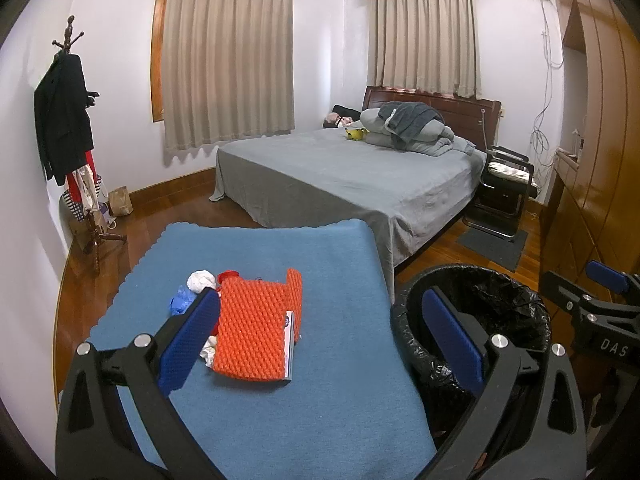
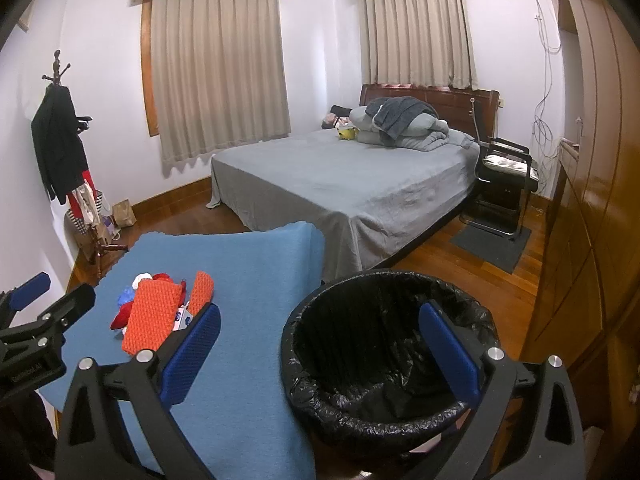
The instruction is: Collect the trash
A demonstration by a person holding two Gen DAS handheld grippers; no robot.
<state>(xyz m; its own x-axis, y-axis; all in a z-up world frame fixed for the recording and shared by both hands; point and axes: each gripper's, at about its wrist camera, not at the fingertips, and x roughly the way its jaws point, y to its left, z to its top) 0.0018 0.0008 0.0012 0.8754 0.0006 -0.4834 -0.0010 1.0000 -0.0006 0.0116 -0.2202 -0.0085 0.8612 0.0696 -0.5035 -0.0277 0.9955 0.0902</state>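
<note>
On the blue-covered table, toward its left edge, lies a small cluster of litter: an orange knitted pouch with a flat printed card tucked along its right side, a white crumpled wad and a blue crumpled wrapper at the pouch's far-left corner, a red item just behind its far edge, and another white scrap showing at its near-left edge. Beside the table's right edge stands a round bin lined with a black bag; what lies in it cannot be made out.

Left gripper: held above the near part of the table, jaws spread wide and holding nothing; its left blue pad sits just beside the pouch in the left wrist view, its right pad over the bin's rim. Whether the left pad touches the pouch cannot be told.

Right gripper: likewise spread wide and empty, straddling the gap between the table's right edge and the bin, with its right pad over the bin's opening.

Background: a bed with a grey sheet beyond the table's far edge, two curtained windows, a coat stand hung with dark clothing at the left wall, a black chair beside the bed, and wooden wardrobes at right.
</note>
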